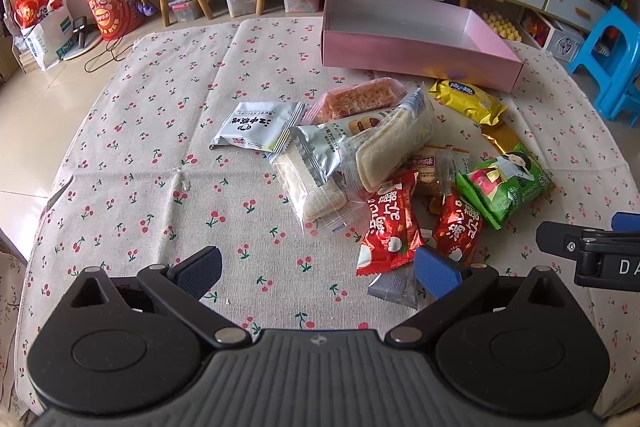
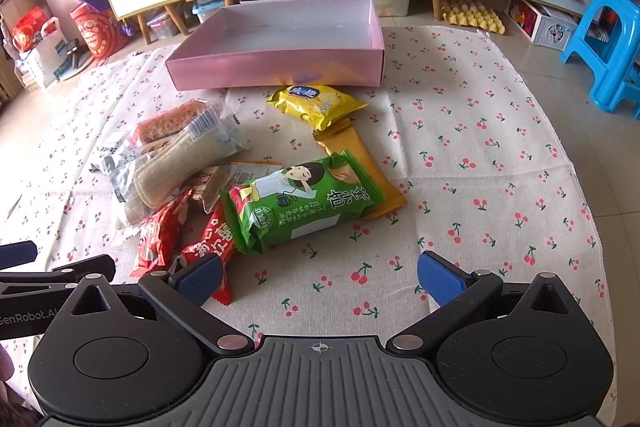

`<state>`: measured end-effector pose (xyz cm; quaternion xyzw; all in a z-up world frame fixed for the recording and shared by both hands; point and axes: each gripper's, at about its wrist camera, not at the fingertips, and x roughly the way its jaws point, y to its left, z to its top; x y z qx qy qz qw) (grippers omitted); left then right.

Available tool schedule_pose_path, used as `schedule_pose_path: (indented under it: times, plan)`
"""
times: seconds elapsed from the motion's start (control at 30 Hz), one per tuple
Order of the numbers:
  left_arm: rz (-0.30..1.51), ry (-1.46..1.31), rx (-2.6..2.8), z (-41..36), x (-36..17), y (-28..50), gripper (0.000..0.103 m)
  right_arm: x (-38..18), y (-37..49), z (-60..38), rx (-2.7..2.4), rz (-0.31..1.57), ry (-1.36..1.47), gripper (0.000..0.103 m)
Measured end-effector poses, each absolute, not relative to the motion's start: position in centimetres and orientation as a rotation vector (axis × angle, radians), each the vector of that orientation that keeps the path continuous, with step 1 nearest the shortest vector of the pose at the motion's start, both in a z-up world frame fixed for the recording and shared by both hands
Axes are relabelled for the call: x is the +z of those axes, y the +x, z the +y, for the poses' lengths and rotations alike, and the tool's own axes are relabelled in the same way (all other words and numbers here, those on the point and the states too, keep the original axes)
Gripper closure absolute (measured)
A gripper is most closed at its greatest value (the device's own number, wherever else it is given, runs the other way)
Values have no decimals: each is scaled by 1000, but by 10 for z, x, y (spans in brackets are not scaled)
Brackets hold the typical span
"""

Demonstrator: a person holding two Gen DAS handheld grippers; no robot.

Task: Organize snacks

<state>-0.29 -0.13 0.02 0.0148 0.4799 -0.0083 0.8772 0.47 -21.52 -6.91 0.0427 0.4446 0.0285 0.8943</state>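
- My left gripper hangs low over the cherry-print cloth, fingers spread wide with nothing between them; its right pad sits over the corner of a small grey packet.
- My right gripper is likewise spread wide and empty, its left pad above the end of a red packet.
- Just ahead lies the snack pile: two red packets, a green bag resting on a gold-orange wrapper, and clear-wrapped wafers overlapping in the middle.
- A white-and-grey sachet lies at the pile's left edge.
- Further on, a yellow packet lies just in front of the box.
- The pink box stands open at the far side of the cloth, nothing inside.
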Motion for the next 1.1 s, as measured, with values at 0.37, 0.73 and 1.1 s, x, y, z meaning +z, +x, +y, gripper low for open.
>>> schedule_pose_path:
  times: [0.37, 0.73, 1.1]
  plan:
    - [1001, 34, -18, -2, -1, -3, 0, -69, 5, -215, 59, 922, 89, 0]
    - [1001, 35, -18, -2, -1, -3, 0, -69, 4, -216, 57, 921, 91, 0]
    - [997, 34, -21, -3, 1, -4, 0, -70, 6, -216, 53, 929, 92, 0]
